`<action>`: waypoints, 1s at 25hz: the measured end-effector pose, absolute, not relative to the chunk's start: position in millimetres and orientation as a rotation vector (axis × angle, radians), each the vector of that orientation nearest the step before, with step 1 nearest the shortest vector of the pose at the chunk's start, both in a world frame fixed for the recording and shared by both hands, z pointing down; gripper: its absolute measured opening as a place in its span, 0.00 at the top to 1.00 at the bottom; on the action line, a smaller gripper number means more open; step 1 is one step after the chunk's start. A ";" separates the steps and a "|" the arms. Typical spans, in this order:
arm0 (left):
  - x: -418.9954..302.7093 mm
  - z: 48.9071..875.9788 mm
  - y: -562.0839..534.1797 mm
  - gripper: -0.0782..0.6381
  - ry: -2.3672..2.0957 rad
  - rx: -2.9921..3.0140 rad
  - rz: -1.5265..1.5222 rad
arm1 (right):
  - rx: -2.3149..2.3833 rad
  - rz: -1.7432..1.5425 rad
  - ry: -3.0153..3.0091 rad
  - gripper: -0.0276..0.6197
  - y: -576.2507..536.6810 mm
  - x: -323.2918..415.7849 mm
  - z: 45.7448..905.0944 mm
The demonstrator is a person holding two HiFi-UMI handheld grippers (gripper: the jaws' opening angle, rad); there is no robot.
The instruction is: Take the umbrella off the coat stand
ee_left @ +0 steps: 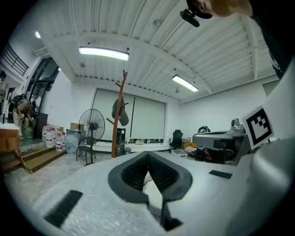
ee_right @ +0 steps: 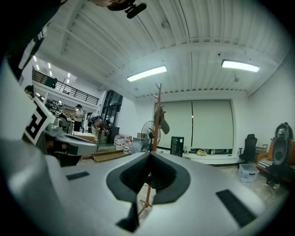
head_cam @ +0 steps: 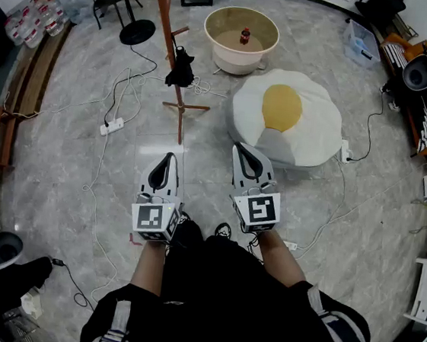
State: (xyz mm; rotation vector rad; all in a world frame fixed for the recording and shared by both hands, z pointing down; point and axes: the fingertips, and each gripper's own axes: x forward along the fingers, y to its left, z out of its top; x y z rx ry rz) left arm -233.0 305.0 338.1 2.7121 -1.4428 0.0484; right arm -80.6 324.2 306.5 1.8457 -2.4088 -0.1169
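**Q:** Where was the umbrella?

**A:** I logged the black umbrella [head_cam: 180, 71] hanging folded on the coat stand [head_cam: 168, 35], partway up its pole and clear of the floor.

**Q:** And the grippers?

**A:** The left gripper [head_cam: 167, 161] and right gripper [head_cam: 243, 153] were on my side of the coat stand, well apart from it. Both pairs of jaws were pressed together at the tips, holding nothing. An egg-shaped cushion [head_cam: 310, 131] lay right of the stand's base.
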 end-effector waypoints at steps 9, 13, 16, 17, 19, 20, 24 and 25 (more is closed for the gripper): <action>-209.7 333.3 352.9 0.89 -1.438 2.725 0.057 | 1.830 -0.109 -2.476 0.95 374.8 -64.2 304.6; -198.5 340.5 368.5 0.89 -1.430 2.723 0.056 | 1.792 -0.072 -2.506 0.90 390.9 -60.0 318.5; -195.2 349.4 377.3 0.89 -1.420 2.704 0.083 | 1.770 -0.035 -2.503 0.77 399.2 -53.0 332.5; -194.5 350.9 378.4 0.89 -1.414 2.703 0.096 | 1.762 -0.027 -2.502 0.75 400.6 -51.3 334.5; -193.3 354.2 377.4 0.89 -1.399 2.705 0.124 | 1.758 -0.021 -2.495 0.73 400.4 -47.4 337.0; -192.7 357.3 375.7 0.89 -1.390 2.704 0.137 | 1.761 -0.018 -2.488 0.72 399.4 -44.9 339.5; -188.0 373.1 362.5 0.89 -1.358 2.697 0.185 | 1.779 0.002 -2.496 0.69 395.2 -38.3 347.3; -186.8 376.0 357.5 0.89 -1.354 2.696 0.193 | 1.785 0.003 -2.494 0.68 393.8 -36.0 349.7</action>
